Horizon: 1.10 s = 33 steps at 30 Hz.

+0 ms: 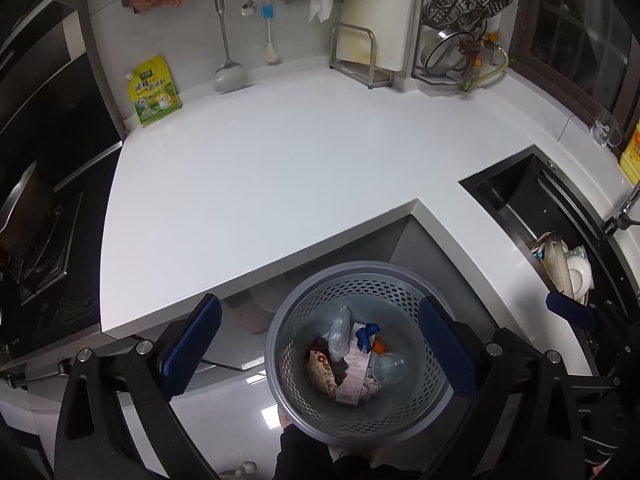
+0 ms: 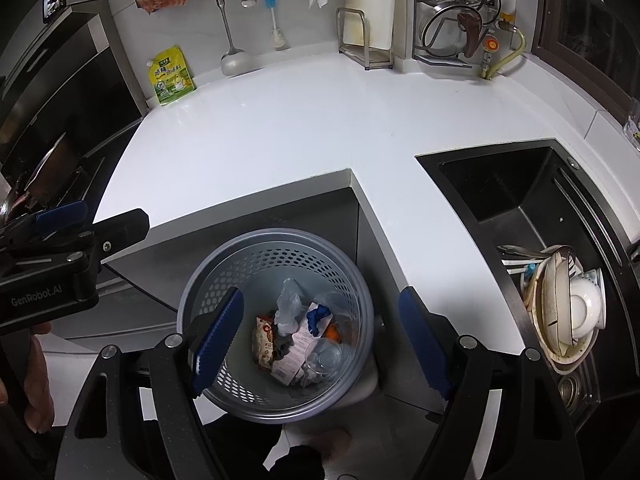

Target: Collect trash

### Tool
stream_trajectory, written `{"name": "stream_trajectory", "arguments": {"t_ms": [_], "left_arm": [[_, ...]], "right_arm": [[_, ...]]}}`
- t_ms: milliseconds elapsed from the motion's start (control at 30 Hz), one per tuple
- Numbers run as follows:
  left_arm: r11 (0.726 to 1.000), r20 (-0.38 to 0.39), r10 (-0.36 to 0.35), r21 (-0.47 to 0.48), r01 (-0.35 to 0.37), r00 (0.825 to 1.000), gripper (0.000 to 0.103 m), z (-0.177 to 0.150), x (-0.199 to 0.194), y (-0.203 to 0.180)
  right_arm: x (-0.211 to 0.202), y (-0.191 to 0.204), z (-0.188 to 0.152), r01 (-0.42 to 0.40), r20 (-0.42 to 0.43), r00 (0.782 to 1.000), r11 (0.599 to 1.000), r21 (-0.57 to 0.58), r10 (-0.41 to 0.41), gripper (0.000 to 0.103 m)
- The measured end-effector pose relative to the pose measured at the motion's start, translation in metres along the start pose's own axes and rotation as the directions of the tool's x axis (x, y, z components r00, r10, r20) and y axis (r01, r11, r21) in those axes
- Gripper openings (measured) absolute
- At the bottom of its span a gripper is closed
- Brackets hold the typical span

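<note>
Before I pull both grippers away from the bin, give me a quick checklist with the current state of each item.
1. Left gripper empty: ok, jaws wide open, nothing between the pads.
2. Right gripper empty: ok, open, nothing held.
3. Trash inside the basket: ok, snack wrapper, clear cup and crumpled plastic lie at the bottom.
4. Basket upright: ok, standing on the floor by the counter corner.
5. Countertop free of loose trash: ok; only the yellow pouch stands by the wall, trash or not cannot tell.
6. Sink checked for trash: cannot tell, stacked dishes hide part.
</note>
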State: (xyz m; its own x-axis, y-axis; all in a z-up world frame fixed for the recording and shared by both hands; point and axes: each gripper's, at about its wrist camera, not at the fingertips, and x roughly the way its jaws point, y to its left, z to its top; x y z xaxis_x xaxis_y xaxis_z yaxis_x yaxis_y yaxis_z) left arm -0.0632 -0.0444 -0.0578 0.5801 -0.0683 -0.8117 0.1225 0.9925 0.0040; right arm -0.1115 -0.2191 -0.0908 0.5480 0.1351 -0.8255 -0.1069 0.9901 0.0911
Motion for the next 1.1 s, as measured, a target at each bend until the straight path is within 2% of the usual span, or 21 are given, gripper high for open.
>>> {"name": "stream_trajectory", "arguments": {"t_ms": [1100], "left_arm": [[1.0,-0.007,-0.007,0.001,0.007,1.0,0.097,0.0006,0.0026,0.0034]], "right_arm": [[0.0004,0.0035,0.0022,0.009,0.003,1.0,1.0,-0.01,-0.009,0.076]]}}
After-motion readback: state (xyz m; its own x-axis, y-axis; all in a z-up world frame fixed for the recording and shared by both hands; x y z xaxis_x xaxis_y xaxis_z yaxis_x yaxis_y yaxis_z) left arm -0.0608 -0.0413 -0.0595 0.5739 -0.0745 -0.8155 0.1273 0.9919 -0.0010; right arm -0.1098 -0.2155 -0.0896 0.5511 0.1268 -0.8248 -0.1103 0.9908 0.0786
